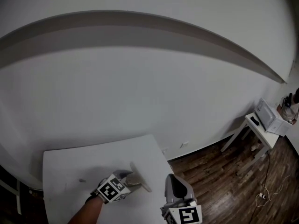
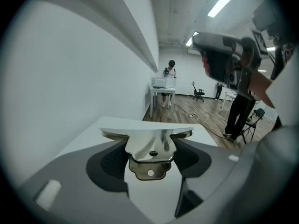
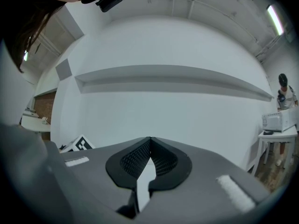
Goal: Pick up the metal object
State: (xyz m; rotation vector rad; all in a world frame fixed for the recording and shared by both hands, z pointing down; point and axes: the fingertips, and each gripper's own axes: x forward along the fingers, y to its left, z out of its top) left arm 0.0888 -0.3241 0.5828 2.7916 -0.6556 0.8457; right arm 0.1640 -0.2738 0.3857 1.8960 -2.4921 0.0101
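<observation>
Judging from its mirror finish, the metal object (image 2: 150, 146) is a stiff, thin plate: a flat upper lip, a broader polished body and a darker tab below with a small hole. It looks light, but hard and slick, so it would probably twist or slide out of a loose pinch, and the wide middle is the sensible place to clamp it. That is where the left gripper (image 2: 150, 139) has it. Its fingers (image 2: 112, 160) stand moderately apart, their ribbed pads closed on the two side edges of the plate, with the lip jutting forward past the tips. In the head view the object (image 1: 140, 176) shows as a pale strip off the front of the left gripper (image 1: 128, 178), above the near right part of the white counter (image 1: 70, 162); whether it is clear of the surface I cannot tell. The left forearm enters from the bottom edge, angled right and away, marker cube upward. The right gripper (image 3: 150, 140) waits beside the counter's right edge over the wooden floor (image 1: 224, 171), aimed at the wall, its fingers pressed together on nothing.
</observation>
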